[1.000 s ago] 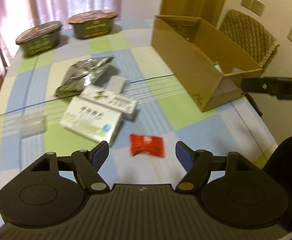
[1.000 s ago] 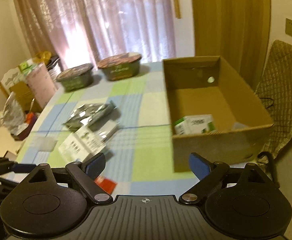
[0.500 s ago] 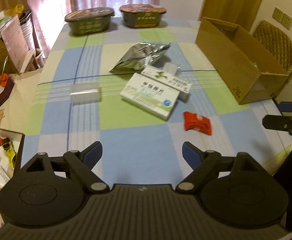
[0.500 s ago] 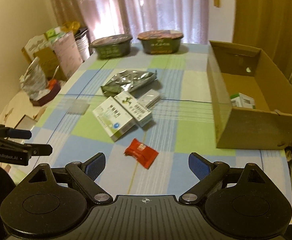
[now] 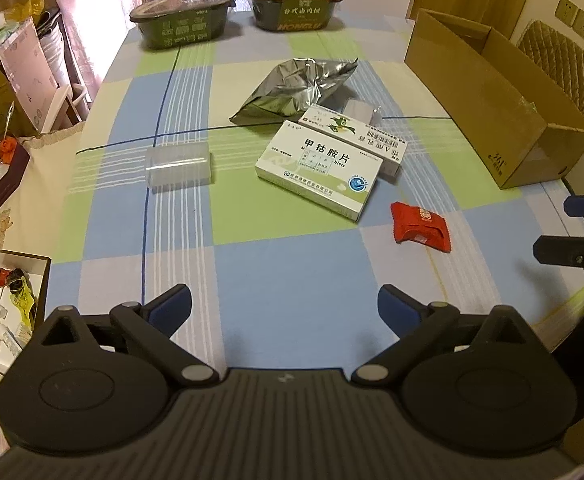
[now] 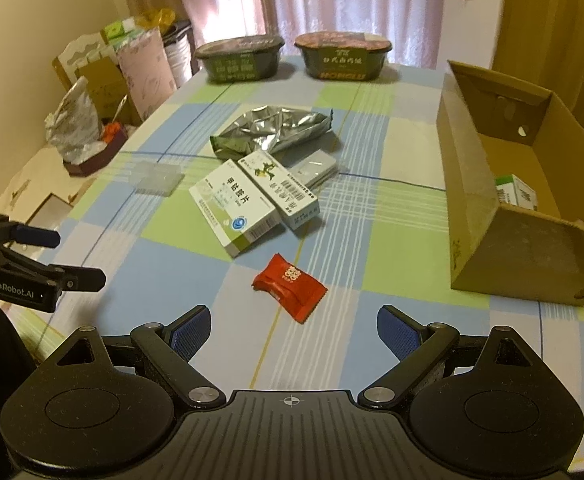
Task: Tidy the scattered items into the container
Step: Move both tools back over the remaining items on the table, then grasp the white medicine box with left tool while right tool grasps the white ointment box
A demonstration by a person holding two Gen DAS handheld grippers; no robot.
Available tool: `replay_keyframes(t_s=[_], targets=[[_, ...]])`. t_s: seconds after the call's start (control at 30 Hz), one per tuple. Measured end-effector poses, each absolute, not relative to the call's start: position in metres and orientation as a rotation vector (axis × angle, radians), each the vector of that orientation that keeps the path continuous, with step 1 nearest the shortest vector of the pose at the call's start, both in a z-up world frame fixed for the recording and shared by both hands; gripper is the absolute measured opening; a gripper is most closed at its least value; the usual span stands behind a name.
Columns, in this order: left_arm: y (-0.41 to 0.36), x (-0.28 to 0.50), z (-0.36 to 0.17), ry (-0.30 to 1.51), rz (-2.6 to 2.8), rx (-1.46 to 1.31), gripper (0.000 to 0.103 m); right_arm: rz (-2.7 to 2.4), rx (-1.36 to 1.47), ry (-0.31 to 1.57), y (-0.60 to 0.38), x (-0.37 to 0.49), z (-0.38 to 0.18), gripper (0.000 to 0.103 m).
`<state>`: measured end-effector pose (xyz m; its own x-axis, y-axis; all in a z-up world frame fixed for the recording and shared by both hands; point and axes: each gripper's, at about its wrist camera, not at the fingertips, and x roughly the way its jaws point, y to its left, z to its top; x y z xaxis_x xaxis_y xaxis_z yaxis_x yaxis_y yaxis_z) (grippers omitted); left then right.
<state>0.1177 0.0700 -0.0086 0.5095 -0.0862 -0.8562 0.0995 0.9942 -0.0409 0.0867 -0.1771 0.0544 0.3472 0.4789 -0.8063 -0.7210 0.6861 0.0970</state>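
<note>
Red snack packet (image 6: 289,287) lies flat on checked tabletop (image 6: 392,216), nearest loose item to both tools, just ahead of right hand-held gripper (image 6: 290,329). Right tool's jaws spread wide, nothing between them. Left hand-held gripper (image 5: 284,309) likewise spread and empty, hovering over bare cloth w/ packet off to its right.

Step in hand, by my read: pick up red packet w/ right tool. Doing it well: come down w/ the fingers straddling the packet's short width, pinch the puffed middle, not the crimped ends, since foil prob. slips. Then lift clear over the box wall before letting go.

Behind packet: large white-green medicine box (image 6: 235,212), touching a narrower white carton (image 6: 279,187) alongside it. Small flat grey pack (image 6: 316,168) just beyond the carton, partly tucked behind it. Crumpled silver foil bag (image 6: 271,130) farther back. Clear plastic case (image 6: 159,178) apart, to the left.

Containers: open cardboard box (image 6: 504,248) at right tabletop edge, holds one green-white small box (image 6: 516,192) at least; rest of floor partly hidden by wall. Two sealed dark bowls (image 6: 239,58), (image 6: 343,55) at far end; contents not visible.
</note>
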Motion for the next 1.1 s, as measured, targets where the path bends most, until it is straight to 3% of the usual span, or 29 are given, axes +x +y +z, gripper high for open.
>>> replay_keyframes(t_s=[0.6,0.7,0.97,1.03,1.1], targets=[[0.074,0.172,-0.035,1.060,-0.112,-0.018,0.098,0.931,-0.488,0.836,-0.085,0.177,0.016,0.094],[0.074,0.182,-0.041,1.063,-0.117,-0.035,0.098,0.955,-0.527,0.836,-0.070,0.193,0.009,0.070],[0.075,0.199,-0.054,1.072,-0.127,-0.071,0.098,1.030,-0.603,0.863,-0.037,0.218,-0.016,0.070],[0.075,0.201,-0.056,1.075,-0.129,-0.073,0.098,1.038,-0.622,0.878,-0.033,0.220,-0.023,0.058],[0.076,0.203,-0.058,1.076,-0.128,-0.076,0.098,1.052,-0.611,0.901,-0.031,0.224,-0.027,0.054]])
